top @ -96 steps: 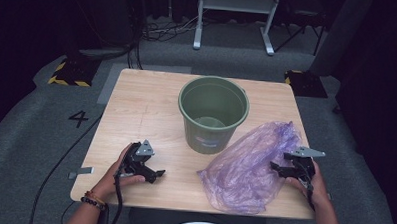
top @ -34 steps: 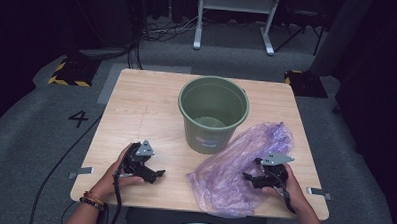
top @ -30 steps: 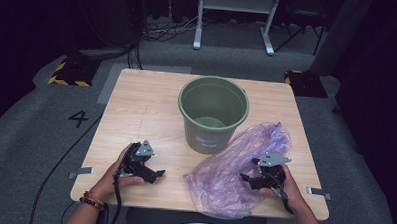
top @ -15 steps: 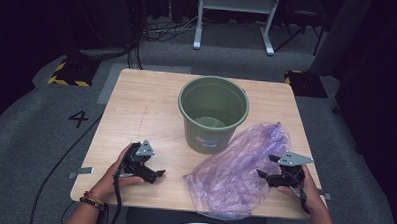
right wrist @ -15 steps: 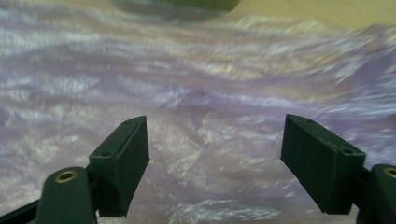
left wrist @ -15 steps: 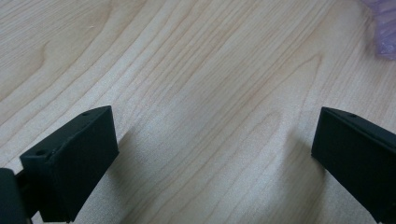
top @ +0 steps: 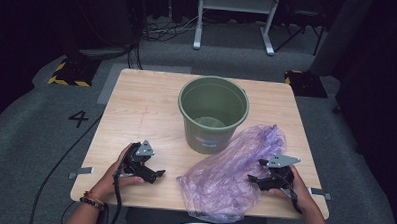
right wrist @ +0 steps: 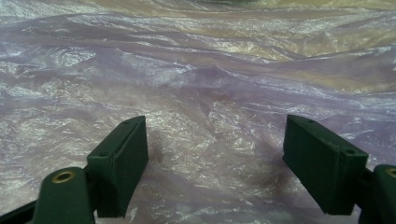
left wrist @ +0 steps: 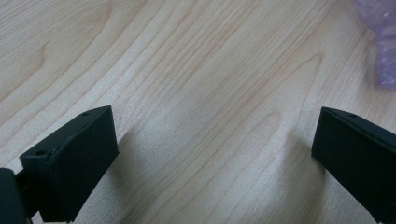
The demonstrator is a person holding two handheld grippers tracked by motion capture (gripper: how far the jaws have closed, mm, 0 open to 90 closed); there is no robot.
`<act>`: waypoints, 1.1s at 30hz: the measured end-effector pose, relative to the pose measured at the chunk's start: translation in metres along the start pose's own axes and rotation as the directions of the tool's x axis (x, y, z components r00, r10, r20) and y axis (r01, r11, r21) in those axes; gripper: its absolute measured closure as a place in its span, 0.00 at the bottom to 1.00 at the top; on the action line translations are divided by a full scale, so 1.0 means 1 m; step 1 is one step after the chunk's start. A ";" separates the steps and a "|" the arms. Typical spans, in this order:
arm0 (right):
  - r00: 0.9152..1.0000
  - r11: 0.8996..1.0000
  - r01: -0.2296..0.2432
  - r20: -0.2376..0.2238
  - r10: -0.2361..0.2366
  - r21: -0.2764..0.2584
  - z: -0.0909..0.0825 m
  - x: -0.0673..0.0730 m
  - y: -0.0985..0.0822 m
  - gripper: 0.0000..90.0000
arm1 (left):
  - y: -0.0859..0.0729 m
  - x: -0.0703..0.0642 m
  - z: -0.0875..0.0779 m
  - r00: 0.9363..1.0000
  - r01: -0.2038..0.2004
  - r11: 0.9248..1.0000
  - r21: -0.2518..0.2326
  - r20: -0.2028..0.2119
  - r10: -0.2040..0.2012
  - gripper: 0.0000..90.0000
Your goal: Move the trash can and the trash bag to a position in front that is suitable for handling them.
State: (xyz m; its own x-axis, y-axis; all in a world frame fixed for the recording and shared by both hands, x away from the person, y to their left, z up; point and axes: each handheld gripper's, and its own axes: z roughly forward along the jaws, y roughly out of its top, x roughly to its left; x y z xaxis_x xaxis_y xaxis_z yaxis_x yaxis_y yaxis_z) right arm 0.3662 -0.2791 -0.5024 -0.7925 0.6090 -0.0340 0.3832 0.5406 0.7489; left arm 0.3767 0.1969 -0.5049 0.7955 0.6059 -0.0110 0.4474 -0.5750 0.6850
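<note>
The purple plastic bag (top: pixel 232 175) is lying crumpled on the wooden bench (top: pixel 146 107), spreading from the near edge up toward the right side of the green bucket (top: pixel 214 112) and touching the bucket's lower wall. The bucket is standing upright near the middle of the bench, open end up.

The right gripper (top: pixel 256 180) is resting at the bag's right edge, held in the person's right hand (top: pixel 294 188) and pointing left into the plastic. In the right gripper view its fingers (right wrist: pixel 121 161) are standing wide apart, with wrinkled purple film (right wrist: pixel 210 107) lying between and beyond them; nothing is clamped.

The left gripper (top: pixel 157 174) is sitting low over bare wood near the front left of the bench, held in the left hand (top: pixel 117 174) and pointing right toward the bag, a short gap apart from it. In the left gripper view its fingers (left wrist: pixel 74 156) are also spread wide over the wood grain, gripping nothing, and a corner of the purple bag (left wrist: pixel 380 42) is showing at the upper right.
</note>
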 end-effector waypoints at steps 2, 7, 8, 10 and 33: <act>1.000 1.000 -0.012 0.000 0.012 0.000 0.002 0.002 0.002 0.25 | 0.000 0.000 0.000 1.000 0.000 1.000 0.000 0.000 0.000 0.00; 0.999 0.999 -0.032 0.016 0.032 0.001 0.007 0.006 0.006 0.24 | 0.000 0.000 0.000 1.000 0.000 1.000 0.000 0.000 0.000 0.00; 0.999 0.999 -0.036 0.018 0.036 0.002 0.008 0.007 0.007 0.24 | 0.000 0.000 0.000 1.000 0.000 1.000 0.000 0.000 0.000 0.00; 0.999 0.999 -0.043 0.020 0.043 0.003 0.010 0.009 0.008 0.24 | 0.000 0.000 0.000 1.000 0.001 1.000 0.001 0.000 -0.001 0.00; 0.961 0.994 -0.074 0.260 0.093 -0.083 -0.028 -0.020 0.005 0.23 | 0.000 0.000 0.000 1.000 -0.001 1.000 0.000 -0.001 0.001 0.00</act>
State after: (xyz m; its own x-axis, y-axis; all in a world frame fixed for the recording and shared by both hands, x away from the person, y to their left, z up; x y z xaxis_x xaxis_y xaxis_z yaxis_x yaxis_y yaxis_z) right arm 0.3713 -0.3046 -0.4794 -0.6029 0.7863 -0.1348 0.4003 0.4443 0.8015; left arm 0.3767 0.1970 -0.5048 0.7955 0.6058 -0.0097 0.4467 -0.5756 0.6850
